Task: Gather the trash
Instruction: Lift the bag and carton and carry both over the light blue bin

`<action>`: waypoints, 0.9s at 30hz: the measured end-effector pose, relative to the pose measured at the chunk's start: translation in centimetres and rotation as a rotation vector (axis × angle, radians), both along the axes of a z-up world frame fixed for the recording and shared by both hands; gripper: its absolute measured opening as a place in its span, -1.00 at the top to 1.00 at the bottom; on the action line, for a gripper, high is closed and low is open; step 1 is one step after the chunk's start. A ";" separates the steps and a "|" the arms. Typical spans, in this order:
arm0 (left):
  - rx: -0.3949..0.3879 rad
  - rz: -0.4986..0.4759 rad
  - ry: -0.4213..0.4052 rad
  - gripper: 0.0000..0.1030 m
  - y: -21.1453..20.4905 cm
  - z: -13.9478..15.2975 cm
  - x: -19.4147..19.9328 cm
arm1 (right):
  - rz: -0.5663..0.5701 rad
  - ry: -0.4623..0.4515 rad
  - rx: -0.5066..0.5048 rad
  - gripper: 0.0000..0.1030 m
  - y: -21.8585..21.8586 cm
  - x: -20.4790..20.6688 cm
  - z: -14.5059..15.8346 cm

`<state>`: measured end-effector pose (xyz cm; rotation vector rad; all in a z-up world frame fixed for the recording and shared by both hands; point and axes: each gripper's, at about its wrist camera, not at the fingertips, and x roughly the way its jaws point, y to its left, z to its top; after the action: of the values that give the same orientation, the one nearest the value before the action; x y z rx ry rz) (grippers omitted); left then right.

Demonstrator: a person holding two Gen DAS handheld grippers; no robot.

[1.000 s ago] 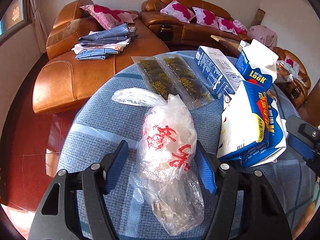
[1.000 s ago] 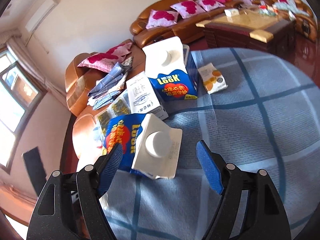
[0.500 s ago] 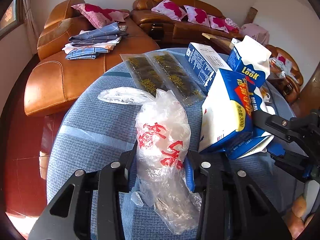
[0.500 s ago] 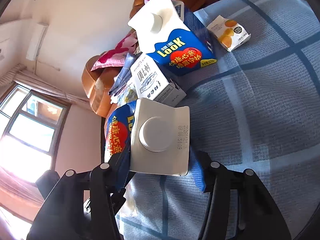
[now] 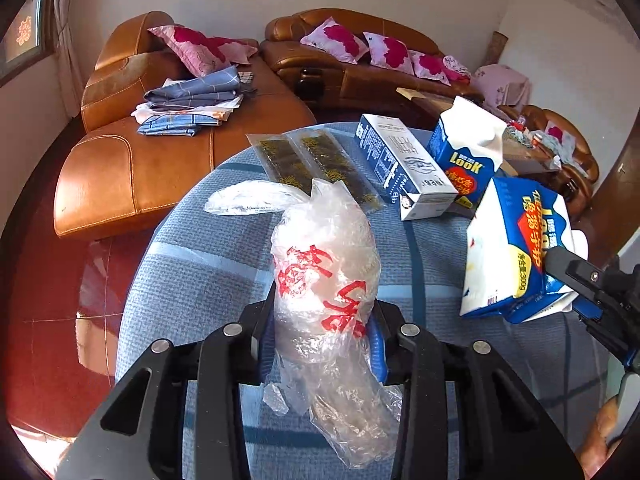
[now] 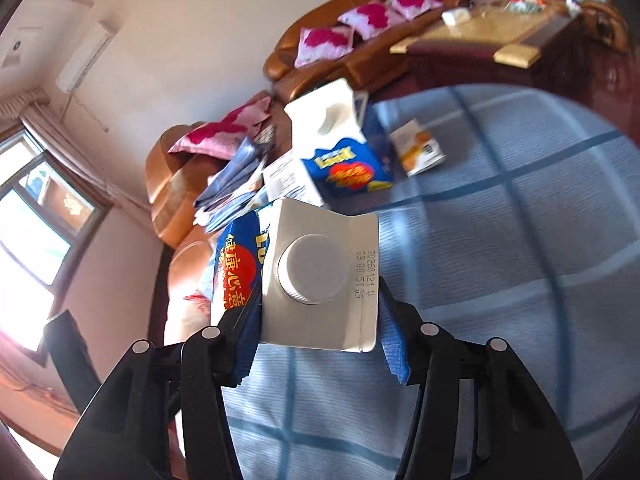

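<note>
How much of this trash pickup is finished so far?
Nothing looks binned yet. In hand: the left gripper clamps the plastic bag, and the right gripper clamps a blue milk carton. Left on the table: second carton, white box, seaweed packets, small packet.

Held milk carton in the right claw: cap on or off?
On. The white round cap sits flush on the sloped top of the milk carton, which the right claw grips from both sides.

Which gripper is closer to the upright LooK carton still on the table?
Right. The right gripper, clamping another carton, sits just in front of the upright LooK carton; the left gripper, holding the plastic bag, is farther back.
</note>
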<state>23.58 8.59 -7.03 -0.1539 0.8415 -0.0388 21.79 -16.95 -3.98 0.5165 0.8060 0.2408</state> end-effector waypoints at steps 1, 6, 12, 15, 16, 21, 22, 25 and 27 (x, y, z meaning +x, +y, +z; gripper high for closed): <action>0.003 -0.002 0.003 0.29 -0.2 0.0 -0.2 | -0.007 0.001 -0.011 -0.02 -0.1 -0.2 -0.1; 0.015 -0.019 0.006 0.29 -1.4 0.3 -1.5 | -0.039 0.017 -0.012 -0.02 -1.2 -1.8 -0.6; 0.023 -0.037 -0.003 0.29 -2.5 0.8 -2.8 | -0.062 -0.015 -0.049 -0.02 -2.5 -4.0 0.5; 0.022 -0.055 -0.004 0.29 -3.2 0.9 -3.4 | -0.086 -0.019 -0.074 -0.02 -3.4 -4.7 0.6; 0.025 -0.062 -0.006 0.29 -3.6 1.0 -3.5 | -0.092 -0.019 -0.075 -0.02 -3.7 -5.0 0.6; 0.033 -0.098 -0.015 0.29 -5.2 1.5 -4.2 | -0.131 -0.025 -0.072 -0.02 -5.5 -6.4 0.7; 0.036 -0.105 -0.018 0.29 -5.6 1.6 -4.3 | -0.137 -0.029 -0.071 -0.02 -5.8 -6.8 0.9; 0.039 -0.126 -0.028 0.29 -6.7 2.0 -4.7 | -0.154 -0.039 -0.076 -0.02 -6.8 -7.7 1.4; 0.042 -0.143 -0.032 0.29 -7.5 2.1 -5.0 | -0.169 -0.046 -0.081 -0.02 -7.5 -8.3 1.6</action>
<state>18.58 1.10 -4.88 -0.0531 0.8199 -0.1576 13.49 -24.47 -2.33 0.4980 0.7203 0.0634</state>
